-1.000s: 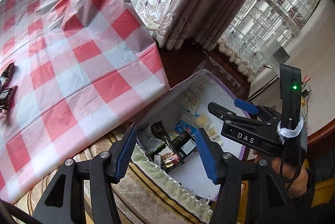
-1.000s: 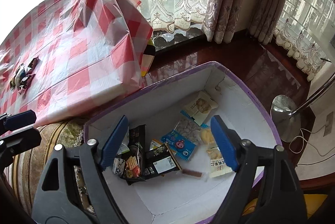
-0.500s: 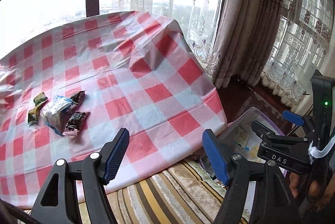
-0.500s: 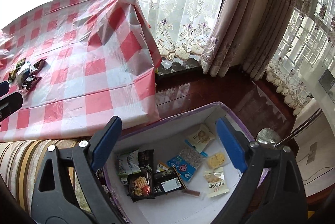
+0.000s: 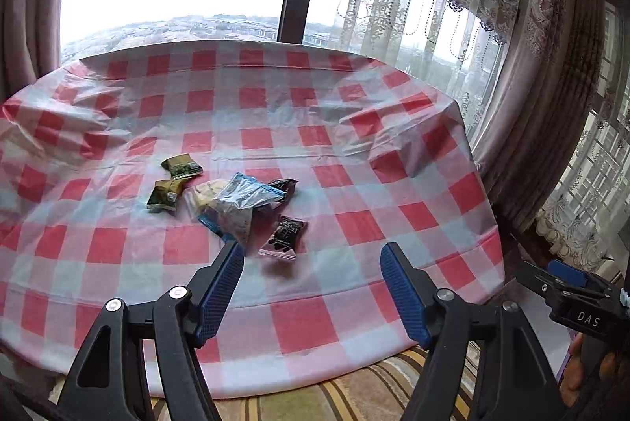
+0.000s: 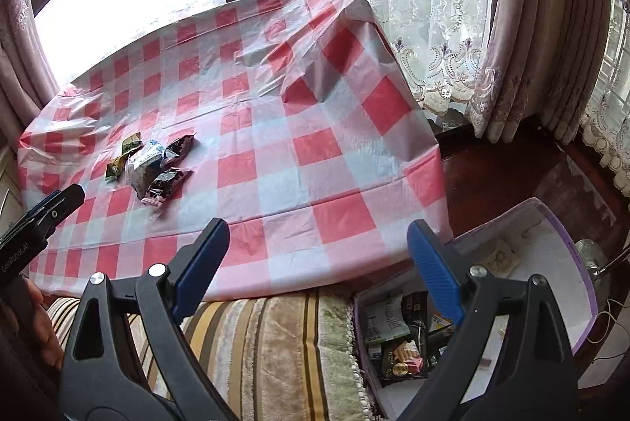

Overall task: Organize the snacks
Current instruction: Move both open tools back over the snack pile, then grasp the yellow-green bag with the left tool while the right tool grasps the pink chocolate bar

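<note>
Both grippers hang above the near edge of the bench (image 5: 393, 161), which is covered with a red and white checked cloth. The left gripper (image 5: 311, 287) has its blue fingers apart, with nothing between them; they have just been opening. The right gripper (image 6: 319, 263) also has its fingers wide apart and empty, after opening a little more. A small heap of snack packets (image 5: 236, 204) lies on the cloth beyond the left gripper. More snacks lie in the white box (image 6: 567, 263) beside the bench, low on the right.
</note>
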### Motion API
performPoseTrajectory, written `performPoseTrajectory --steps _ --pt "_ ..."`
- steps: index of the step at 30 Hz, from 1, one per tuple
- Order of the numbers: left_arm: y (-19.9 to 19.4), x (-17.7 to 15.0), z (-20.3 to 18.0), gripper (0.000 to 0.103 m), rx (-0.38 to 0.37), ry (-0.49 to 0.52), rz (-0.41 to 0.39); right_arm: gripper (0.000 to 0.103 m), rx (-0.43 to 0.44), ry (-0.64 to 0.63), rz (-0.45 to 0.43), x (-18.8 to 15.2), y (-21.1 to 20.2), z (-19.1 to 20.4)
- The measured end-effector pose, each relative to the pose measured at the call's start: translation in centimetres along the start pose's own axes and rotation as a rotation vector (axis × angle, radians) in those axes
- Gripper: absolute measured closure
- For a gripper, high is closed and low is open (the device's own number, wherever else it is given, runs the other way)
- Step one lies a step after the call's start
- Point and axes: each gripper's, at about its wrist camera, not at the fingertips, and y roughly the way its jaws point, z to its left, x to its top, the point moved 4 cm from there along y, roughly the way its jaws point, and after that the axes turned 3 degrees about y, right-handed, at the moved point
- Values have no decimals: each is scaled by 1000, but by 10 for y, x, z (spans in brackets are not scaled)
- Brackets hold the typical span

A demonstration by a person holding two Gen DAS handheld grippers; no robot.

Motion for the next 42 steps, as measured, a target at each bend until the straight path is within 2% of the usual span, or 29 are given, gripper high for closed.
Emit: performPoseTrajectory --steps 8,19,29,42 --pt "10 4 65 30 87 -73 -19 10 49 -14 14 10 31 54" --pt "45 13 131 31 169 -124 4 10 54 -47 26 15 74 110" --pt "89 26 167 37 153 -157 53 17 79 -78 73 18 117 157" --pt "157 31 186 43 111 -179 152 25 57 -102 167 15 173 185"
